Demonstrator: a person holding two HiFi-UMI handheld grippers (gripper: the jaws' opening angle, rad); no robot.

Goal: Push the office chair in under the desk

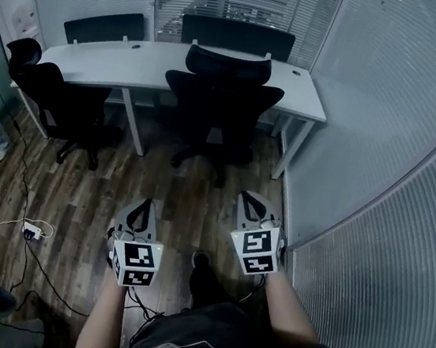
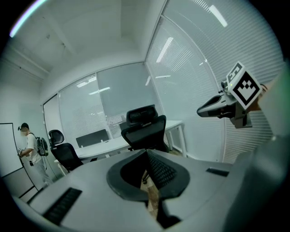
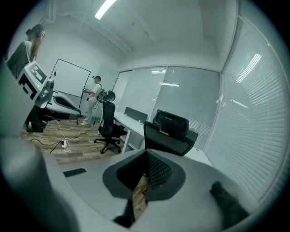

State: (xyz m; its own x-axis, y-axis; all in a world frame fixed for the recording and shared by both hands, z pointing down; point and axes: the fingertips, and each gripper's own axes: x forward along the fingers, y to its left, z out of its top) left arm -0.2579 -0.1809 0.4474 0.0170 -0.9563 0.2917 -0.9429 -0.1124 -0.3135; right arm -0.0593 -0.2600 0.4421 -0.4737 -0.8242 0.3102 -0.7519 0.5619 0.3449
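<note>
The black office chair [image 1: 221, 98] with a headrest stands at the right half of the white desk [image 1: 136, 67], its back toward me and its seat at the desk's edge. My left gripper [image 1: 144, 206] and right gripper [image 1: 252, 204] hang side by side over the wood floor, well short of the chair, both shut with nothing between the jaws. In the left gripper view the chair [image 2: 145, 129] shows straight ahead past the shut gripper [image 2: 147, 170], and the right gripper [image 2: 226, 103] floats at the right. The right gripper view also faces the chair [image 3: 170, 133] over its shut gripper [image 3: 146, 174].
A second black chair [image 1: 57, 96] stands at the desk's left end. A glass wall with blinds [image 1: 380, 151] closes the right side. A power strip [image 1: 31, 231] and cables lie on the floor at the left. A person [image 3: 93, 102] stands far left by a whiteboard.
</note>
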